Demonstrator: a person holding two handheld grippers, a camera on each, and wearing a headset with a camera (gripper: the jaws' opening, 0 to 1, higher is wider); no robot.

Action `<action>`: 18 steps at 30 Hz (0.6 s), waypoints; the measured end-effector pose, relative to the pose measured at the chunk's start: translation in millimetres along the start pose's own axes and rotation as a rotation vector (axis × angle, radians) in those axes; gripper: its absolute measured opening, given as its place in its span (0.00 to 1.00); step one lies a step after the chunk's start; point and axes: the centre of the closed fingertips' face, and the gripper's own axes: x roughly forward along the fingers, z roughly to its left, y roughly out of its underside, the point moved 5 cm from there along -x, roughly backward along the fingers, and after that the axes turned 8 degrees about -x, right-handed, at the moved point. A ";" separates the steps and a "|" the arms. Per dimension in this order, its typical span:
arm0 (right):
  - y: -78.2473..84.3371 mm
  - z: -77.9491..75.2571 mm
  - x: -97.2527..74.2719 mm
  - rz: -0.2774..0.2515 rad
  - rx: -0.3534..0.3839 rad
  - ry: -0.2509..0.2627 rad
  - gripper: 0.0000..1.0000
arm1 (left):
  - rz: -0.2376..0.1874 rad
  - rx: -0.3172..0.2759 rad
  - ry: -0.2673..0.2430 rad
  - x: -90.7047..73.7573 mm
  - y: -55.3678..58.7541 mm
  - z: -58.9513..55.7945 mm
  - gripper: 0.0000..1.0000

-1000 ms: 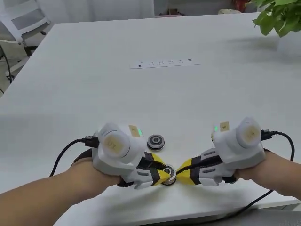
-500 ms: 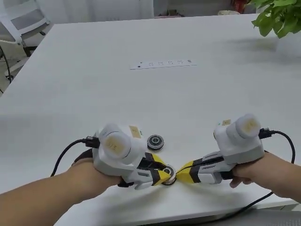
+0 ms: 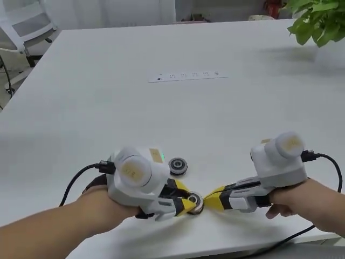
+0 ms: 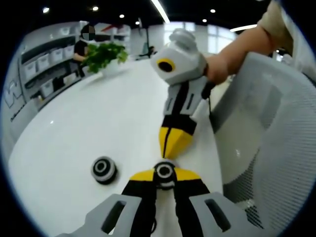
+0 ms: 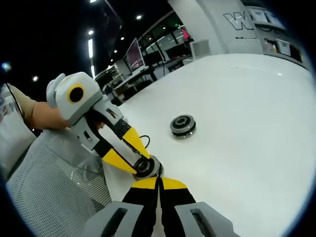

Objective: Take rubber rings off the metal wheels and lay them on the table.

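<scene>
While one wheel (image 3: 194, 202) is under work, it sits at 6 o'clock on the worktop (image 3: 161, 113), close to the near edge and between the two grippers. Whether it rests on the surface or hangs just above it cannot be told.

Left gripper (image 3: 187, 204): enters from 9 o'clock. Its fingers (image 4: 140, 176) are clamped on the wheel from both sides. Judged purpose: a vice, so the metal cannot turn or slide while rubber is pulled.

Right gripper (image 3: 210, 201): enters from 3 o'clock, nose to nose with the left. Its fingers are closed tip to tip with no gap showing, and the tips touch the wheel's rim. Whether rubber is pinched between them cannot be told. Judged purpose: to catch the band's edge and peel it toward 3 o'clock, away from the holding side.

Second wheel (image 3: 178, 165): lies flat at 11 o'clock of the first, near but apart, with its black ring (image 4: 95, 170) still on. Judged parked within reach yet clear of the pull line. The task is judged early, since this one is untouched.

Risk, judged: a thin bite may slip off the rubber, or the pull may drag the wheel out of the clamp.

Surroundings: strip (image 3: 187, 75) at 12 o'clock, well apart. Plant (image 3: 318, 19) at 2 o'clock, at the far corner. Chair (image 3: 24, 24) at 10 o'clock, beyond the edge.
</scene>
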 end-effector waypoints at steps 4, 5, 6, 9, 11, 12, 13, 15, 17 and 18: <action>-1.5 -1.2 -0.7 -0.018 0.020 0.002 0.00 | 0.000 0.001 0.000 0.0 0.0 0.0 0.12; -2.1 -0.6 -0.5 -0.021 0.021 0.001 0.00 | 0.001 0.001 -0.001 0.1 -0.1 0.0 0.12; -3.6 -0.1 -0.8 -0.031 0.029 -0.002 0.00 | 0.002 0.000 -0.004 0.2 -0.2 -0.2 0.12; -4.1 0.6 -1.1 -0.038 0.025 -0.005 0.00 | 0.005 -0.001 -0.009 0.6 -0.5 -0.2 0.12; -4.6 1.2 -1.1 -0.044 0.029 -0.010 0.00 | 0.006 -0.003 -0.012 0.6 -0.5 -0.4 0.12; -4.8 1.6 -1.1 -0.046 0.029 -0.011 0.00 | 0.006 -0.004 -0.013 0.6 -0.4 -0.4 0.12; -5.0 2.0 -1.1 -0.047 0.028 -0.012 0.00 | 0.006 -0.006 -0.014 0.6 -0.4 -0.5 0.12; -5.7 2.7 -1.2 -0.047 0.022 -0.012 0.00 | 0.010 -0.006 -0.019 0.7 -0.7 -0.6 0.12; -6.3 3.0 -1.2 -0.046 0.018 -0.012 0.00 | 0.013 -0.006 -0.023 0.9 -0.8 -0.3 0.12; -6.4 3.0 -1.2 -0.046 0.017 -0.012 0.00 | 0.014 -0.006 -0.024 1.0 -0.9 -0.3 0.12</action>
